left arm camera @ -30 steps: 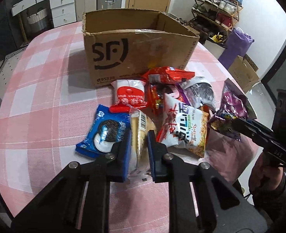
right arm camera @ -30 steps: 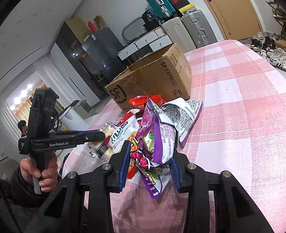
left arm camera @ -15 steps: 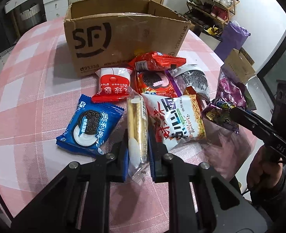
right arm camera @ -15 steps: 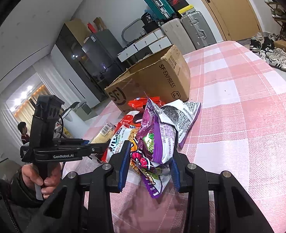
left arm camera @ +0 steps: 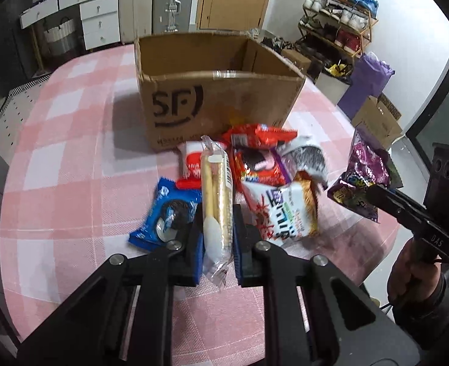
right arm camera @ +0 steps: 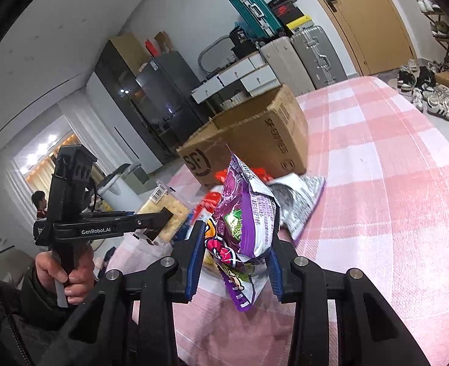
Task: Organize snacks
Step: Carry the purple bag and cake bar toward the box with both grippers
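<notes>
My left gripper (left arm camera: 216, 231) is shut on a long clear pack of golden crackers (left arm camera: 215, 195), held off the table and pointing toward the open SF cardboard box (left arm camera: 218, 91). Below it lie a blue cookie pack (left arm camera: 168, 213), a red and white pack (left arm camera: 190, 161), a noodle pack (left arm camera: 285, 210), and red packs (left arm camera: 259, 135). My right gripper (right arm camera: 235, 262) is shut on a purple snack bag (right arm camera: 242, 213), held above the table; this bag (left arm camera: 361, 174) shows at the right in the left wrist view. In the right wrist view the left gripper (right arm camera: 155, 224) holds the crackers (right arm camera: 163, 210).
The round table has a pink and white checked cloth (left arm camera: 65, 158). The box (right arm camera: 255, 140) stands behind the snack pile, with a grey printed bag (right arm camera: 297, 201) beside it. A shoe rack (left arm camera: 337, 18) and cartons (left arm camera: 377, 119) stand beyond the table's right edge. A person (right arm camera: 39, 202) is far off.
My left gripper has lifted the cracker pack off the pile and tipped toward the box. The right gripper has stayed put with the purple bag.
</notes>
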A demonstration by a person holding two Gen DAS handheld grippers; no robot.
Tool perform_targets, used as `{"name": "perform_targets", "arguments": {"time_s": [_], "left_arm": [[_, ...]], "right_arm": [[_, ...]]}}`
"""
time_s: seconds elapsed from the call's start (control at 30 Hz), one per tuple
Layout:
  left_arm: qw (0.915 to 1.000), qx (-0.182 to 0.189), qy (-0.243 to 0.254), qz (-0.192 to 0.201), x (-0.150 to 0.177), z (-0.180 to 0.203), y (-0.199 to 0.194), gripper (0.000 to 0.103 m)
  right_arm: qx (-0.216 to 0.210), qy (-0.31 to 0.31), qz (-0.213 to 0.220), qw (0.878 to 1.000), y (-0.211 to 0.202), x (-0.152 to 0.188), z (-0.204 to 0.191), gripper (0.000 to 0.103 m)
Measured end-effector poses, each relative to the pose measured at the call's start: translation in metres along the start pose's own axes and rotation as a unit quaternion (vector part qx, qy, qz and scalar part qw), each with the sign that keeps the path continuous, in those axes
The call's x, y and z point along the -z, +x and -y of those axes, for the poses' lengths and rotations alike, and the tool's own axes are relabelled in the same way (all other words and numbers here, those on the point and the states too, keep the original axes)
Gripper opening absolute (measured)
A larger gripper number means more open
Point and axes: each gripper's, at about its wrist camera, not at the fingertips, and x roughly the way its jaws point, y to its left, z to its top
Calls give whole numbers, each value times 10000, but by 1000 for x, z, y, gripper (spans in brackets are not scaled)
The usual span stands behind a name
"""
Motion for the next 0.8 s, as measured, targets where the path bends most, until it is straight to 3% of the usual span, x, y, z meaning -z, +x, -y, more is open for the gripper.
{"name": "perform_targets", "arguments": {"time_s": [0.4, 0.8], "left_arm": [[9982, -313, 345, 388, -44, 9, -51, 12], [9956, -263, 630, 636, -100, 8, -75, 12]], "right_arm": [[-191, -515, 254, 9982, -9, -52, -33, 37], [-321, -930, 250, 9948, 7, -111, -59, 37]]}}
